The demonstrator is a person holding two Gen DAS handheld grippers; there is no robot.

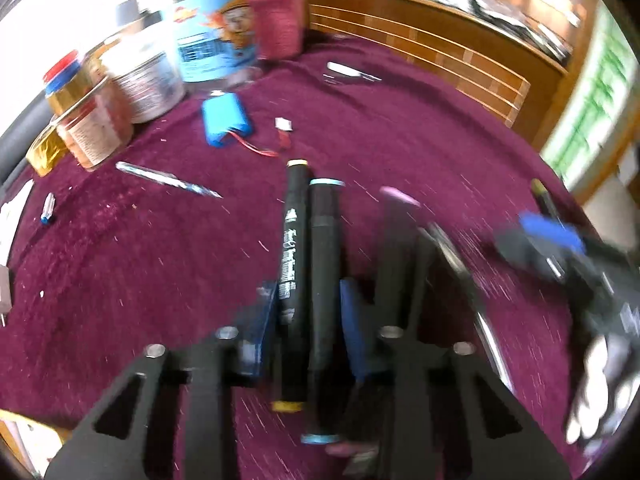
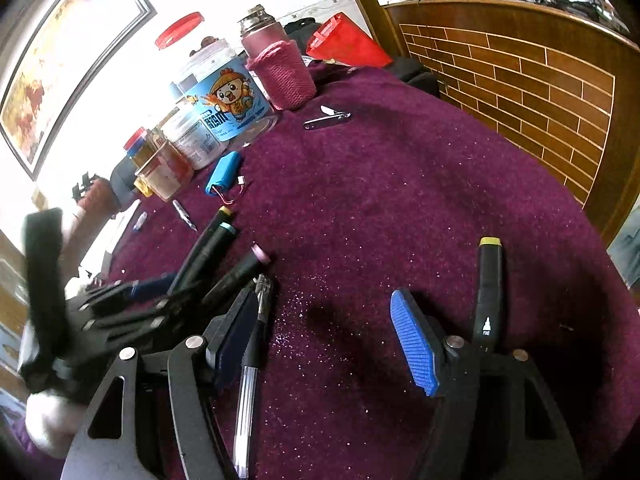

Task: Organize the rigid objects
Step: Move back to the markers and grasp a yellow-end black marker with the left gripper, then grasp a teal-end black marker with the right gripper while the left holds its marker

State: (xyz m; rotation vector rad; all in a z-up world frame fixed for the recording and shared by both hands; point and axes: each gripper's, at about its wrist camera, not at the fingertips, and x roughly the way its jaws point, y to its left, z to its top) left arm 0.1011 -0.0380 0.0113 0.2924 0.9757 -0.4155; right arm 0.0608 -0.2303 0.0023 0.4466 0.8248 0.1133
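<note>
Markers (image 1: 308, 280), two stiff, light, slick black barrels side by side at centre frame on the cloth (image 1: 120, 260), sit pinched mid-barrel in the left gripper (image 1: 310, 320), best place; right gripper (image 2: 320, 344) gapes empty.

Bright room around my purple-covered bench (image 2: 400, 200)

A brick-patterned wooden panel (image 2: 520, 92) stands behind; a framed painting (image 2: 60, 72) hangs on the white wall (image 2: 240, 0).

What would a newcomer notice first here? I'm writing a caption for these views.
Two black markers, one yellow-capped and one blue-capped, lie side by side between the left gripper's blue pads on the purple carpet-like cloth. Behind them stands a blue cartoon-labelled tub beside a pink knit-sleeved flask.
</note>
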